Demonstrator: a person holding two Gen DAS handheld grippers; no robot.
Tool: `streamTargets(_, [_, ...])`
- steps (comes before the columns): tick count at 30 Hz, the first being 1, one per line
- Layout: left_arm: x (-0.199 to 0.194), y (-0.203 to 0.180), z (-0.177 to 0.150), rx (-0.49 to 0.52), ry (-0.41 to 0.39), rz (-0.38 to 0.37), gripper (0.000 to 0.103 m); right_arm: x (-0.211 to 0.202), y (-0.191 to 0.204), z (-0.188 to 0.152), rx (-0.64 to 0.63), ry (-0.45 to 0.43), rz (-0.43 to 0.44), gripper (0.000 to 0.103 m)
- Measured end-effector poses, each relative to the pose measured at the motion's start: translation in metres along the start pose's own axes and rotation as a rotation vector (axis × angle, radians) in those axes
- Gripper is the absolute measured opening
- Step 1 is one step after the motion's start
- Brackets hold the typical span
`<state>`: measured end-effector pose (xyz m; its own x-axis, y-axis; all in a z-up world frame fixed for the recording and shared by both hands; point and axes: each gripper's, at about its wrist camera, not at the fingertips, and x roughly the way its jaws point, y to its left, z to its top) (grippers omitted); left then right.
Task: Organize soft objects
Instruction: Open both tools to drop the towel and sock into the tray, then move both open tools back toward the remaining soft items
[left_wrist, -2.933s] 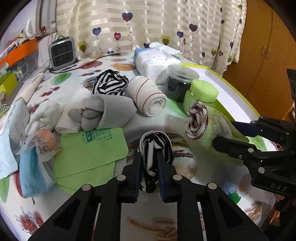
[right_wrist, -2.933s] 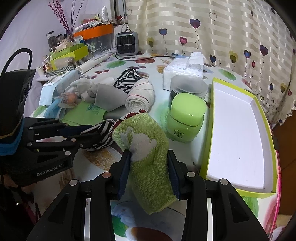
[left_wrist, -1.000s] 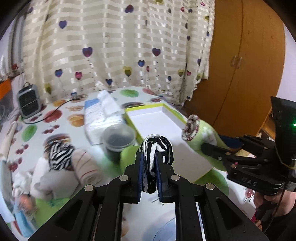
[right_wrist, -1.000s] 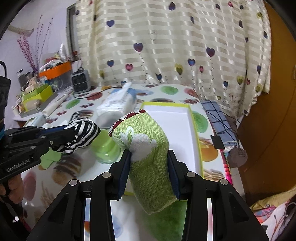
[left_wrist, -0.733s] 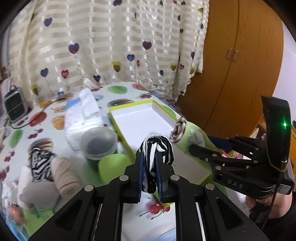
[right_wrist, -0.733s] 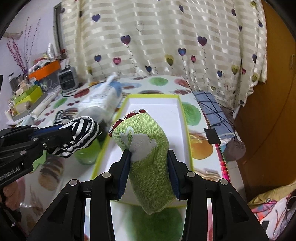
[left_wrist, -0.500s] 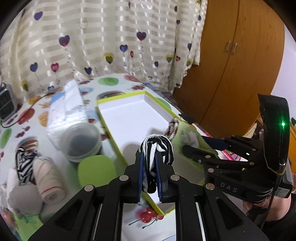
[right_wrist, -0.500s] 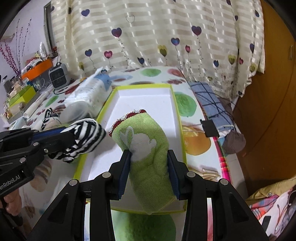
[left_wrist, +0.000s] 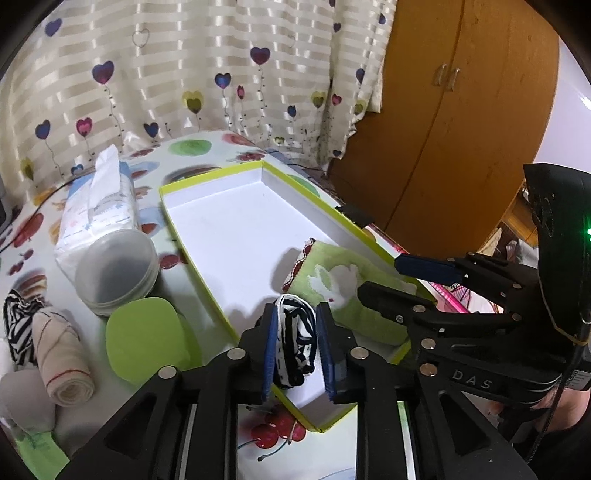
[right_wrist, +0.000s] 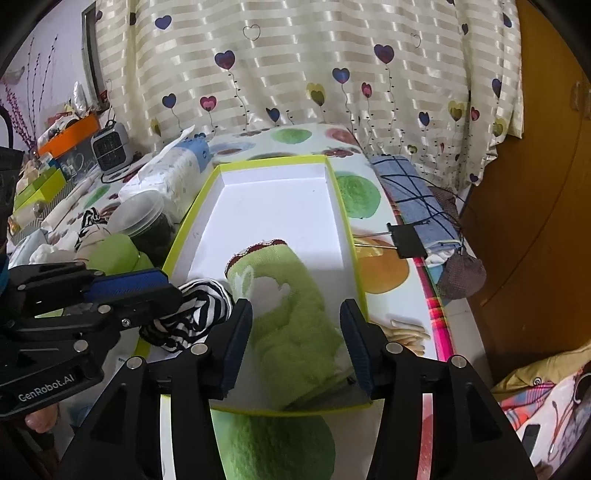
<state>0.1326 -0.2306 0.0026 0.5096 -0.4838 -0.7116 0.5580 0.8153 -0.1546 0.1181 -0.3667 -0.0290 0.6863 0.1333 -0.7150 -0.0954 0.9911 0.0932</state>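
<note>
Two rolled items are in the tray so far, both at its near end. Right tongs (right_wrist: 295, 332) have just been opening; their pads stand clear of the rolled green towel with a white rabbit print (right_wrist: 291, 314), which lies on the floor of the white shallow tray with a lime-green rim (right_wrist: 280, 206). Release looks done there.

Left tongs (left_wrist: 297, 345) have also just been opening, only slightly. The black-and-white striped fabric roll (left_wrist: 295, 332) sits between the pads, low over the tray's near corner, just left of the green towel. I can't tell for certain whether the pads press on it; it looks slack, so I judge the drop under way.

Beyond both tongs the tray is bare white.

Left of the left tongs, outside the tray: a lime-green lid (left_wrist: 144, 339), a round clear plastic tub with dark contents (left_wrist: 116, 269), a cream rolled cloth with red stripes (left_wrist: 61, 350), a second striped bundle (left_wrist: 16, 325), a tissue pack (left_wrist: 98, 210) further back.

Judgement: early stage, several soft pieces not yet sorted.
</note>
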Motion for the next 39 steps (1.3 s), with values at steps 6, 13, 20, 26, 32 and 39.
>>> streamTargets(6, [-0.020,-0.002,-0.003,0.005,-0.042,0.032,0.027,-0.016,0.005,-0.002,0.000,-0.029,0.007,0.051])
streamTargets(13, [-0.046,-0.002,-0.008,0.001,-0.083,0.084,0.035,-0.034,0.017,-0.004,-0.009,-0.064,0.026,0.051])
streamTargets(20, [-0.073,0.002,-0.016,-0.016,-0.122,0.138,0.046,-0.048,0.033,-0.006,-0.037,-0.078,0.041,0.057])
streamTargets(26, [-0.094,0.011,-0.024,-0.046,-0.150,0.171,0.051,-0.060,0.051,-0.007,-0.066,-0.093,0.059,0.057])
streamTargets(32, [-0.114,0.024,-0.034,-0.081,-0.183,0.198,0.051,-0.066,0.070,-0.006,-0.100,-0.100,0.069,0.057])
streamTargets(39, [-0.131,0.046,-0.045,-0.136,-0.197,0.238,0.051,-0.069,0.094,-0.004,-0.136,-0.104,0.086,0.057])
